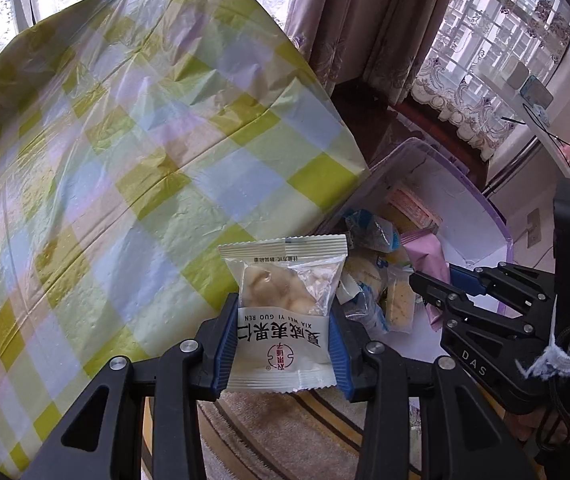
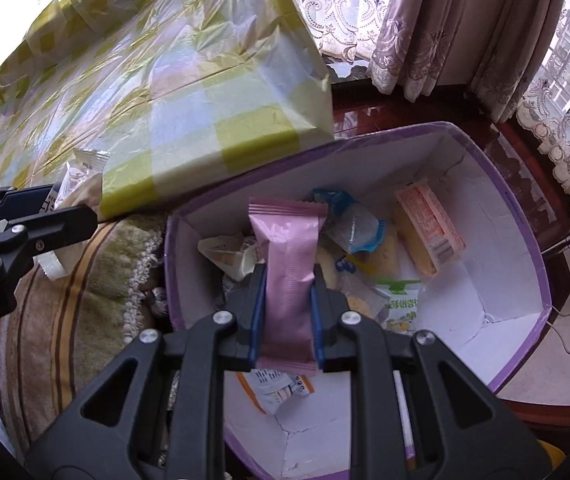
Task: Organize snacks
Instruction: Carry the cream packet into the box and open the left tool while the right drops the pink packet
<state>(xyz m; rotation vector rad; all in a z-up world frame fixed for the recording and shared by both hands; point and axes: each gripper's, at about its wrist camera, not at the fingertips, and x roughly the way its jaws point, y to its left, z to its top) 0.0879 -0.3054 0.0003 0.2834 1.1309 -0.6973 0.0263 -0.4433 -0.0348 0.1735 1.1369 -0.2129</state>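
Nut packet (image 1: 285, 316) is clamped in the left gripper (image 1: 283, 344), hanging past the tabletop (image 1: 125, 140) edge, short of the box (image 2: 525, 248). Pink bar (image 2: 287, 280) is pinched in the right gripper (image 2: 285, 312) directly over the box. Bar should be lowered onto the pile, then released; packet carried fully inside the rim first. Box floor is hidden under wrappers; its near corner is cut off.

My left gripper (image 1: 283, 344) black plastic linkage arms with silver pivot screws and blue finger pads (image 1: 221, 344), my right gripper (image 2: 285, 312) built the same, its body lettered DAS in white, a green light lit, frayed white cord wound round it, black cable looping below
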